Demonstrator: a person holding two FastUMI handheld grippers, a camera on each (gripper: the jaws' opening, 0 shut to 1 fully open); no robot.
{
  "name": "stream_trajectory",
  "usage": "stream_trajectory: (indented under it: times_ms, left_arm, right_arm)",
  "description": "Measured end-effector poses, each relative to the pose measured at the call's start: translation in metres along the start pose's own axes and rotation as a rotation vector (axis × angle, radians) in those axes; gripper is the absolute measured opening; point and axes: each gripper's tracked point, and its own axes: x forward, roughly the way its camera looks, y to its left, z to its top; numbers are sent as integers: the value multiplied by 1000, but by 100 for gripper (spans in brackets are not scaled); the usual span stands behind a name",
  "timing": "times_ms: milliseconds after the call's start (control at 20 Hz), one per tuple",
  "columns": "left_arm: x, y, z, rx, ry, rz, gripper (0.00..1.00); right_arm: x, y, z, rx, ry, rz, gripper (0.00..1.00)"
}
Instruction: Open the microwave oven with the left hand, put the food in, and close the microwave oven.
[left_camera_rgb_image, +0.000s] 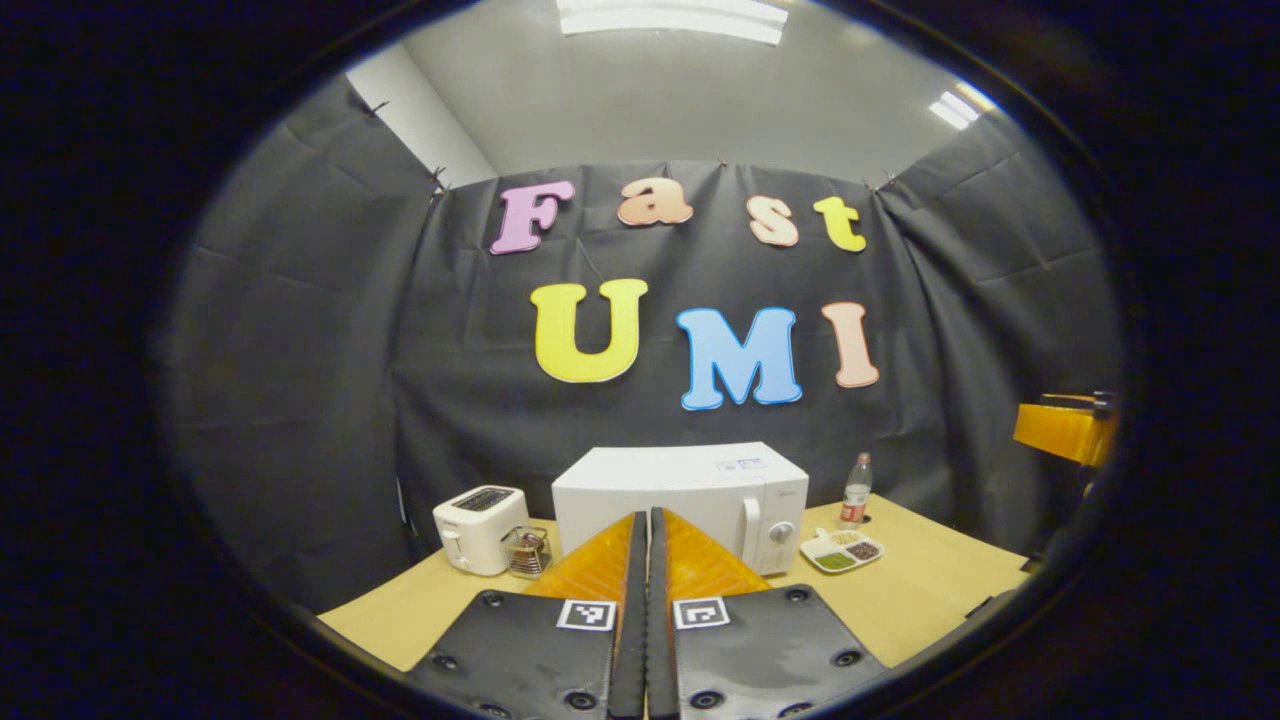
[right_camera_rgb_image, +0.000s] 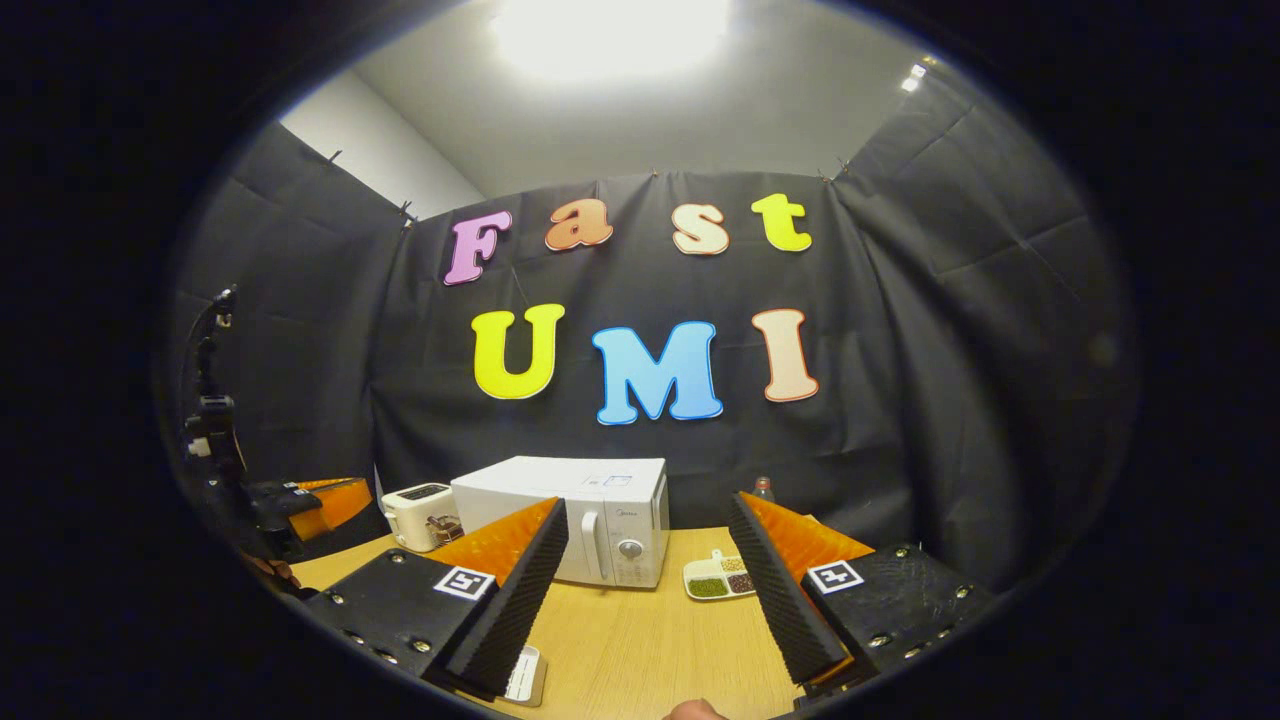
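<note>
The white microwave (left_camera_rgb_image: 690, 480) stands shut at the back of the wooden table (left_camera_rgb_image: 930, 580), its upright handle (left_camera_rgb_image: 752, 535) beside the knob panel. A white divided plate of food (left_camera_rgb_image: 842, 550) lies just right of it. My left gripper (left_camera_rgb_image: 645, 518) is shut on nothing, held well short of the microwave's front. In the right gripper view the microwave (right_camera_rgb_image: 580, 480) sits ahead, with the food plate (right_camera_rgb_image: 720, 578) to its right. My right gripper (right_camera_rgb_image: 648, 510) is open, above the table (right_camera_rgb_image: 640, 640) and apart from both. The left gripper (right_camera_rgb_image: 320, 505) shows far left.
A white toaster (left_camera_rgb_image: 480, 528) and a small glass jar (left_camera_rgb_image: 527, 552) stand left of the microwave. A plastic bottle (left_camera_rgb_image: 856, 490) stands behind the plate. A small white object (right_camera_rgb_image: 525, 675) lies on the table under my right gripper's left finger.
</note>
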Motion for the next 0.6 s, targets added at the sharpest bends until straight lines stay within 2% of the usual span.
stream_trajectory:
  times_ms: [50,100,150,200,250,300,350,400,550,600]
  left_arm:
    - [-7,4,3,12,-3,-2,7]
    - [-12,12,6,25,-6,7,21]
    - [-17,17,7,34,-13,11,24]
    - [-21,22,9,37,-19,17,38]
    - [-23,24,9,31,-19,15,38]
    - [-27,26,6,19,-15,13,52]
    - [-30,27,4,6,-13,10,56]
    - [-33,29,4,-2,-15,10,73]
    - [-41,42,2,-2,-27,25,96]
    - [-44,46,4,-1,-34,34,100]
  right_arm:
    - [1,3,-1,5,3,-1,98]
    - [1,7,-1,9,6,0,98]
    - [1,11,-1,13,8,2,98]
    - [2,16,-1,16,7,2,98]
    - [2,19,1,20,4,0,98]
    - [2,25,1,22,1,3,98]
    - [2,29,1,22,0,5,98]
    - [1,33,2,20,-1,7,98]
    - [0,46,4,6,-6,17,98]
    - [1,48,4,0,-5,19,98]
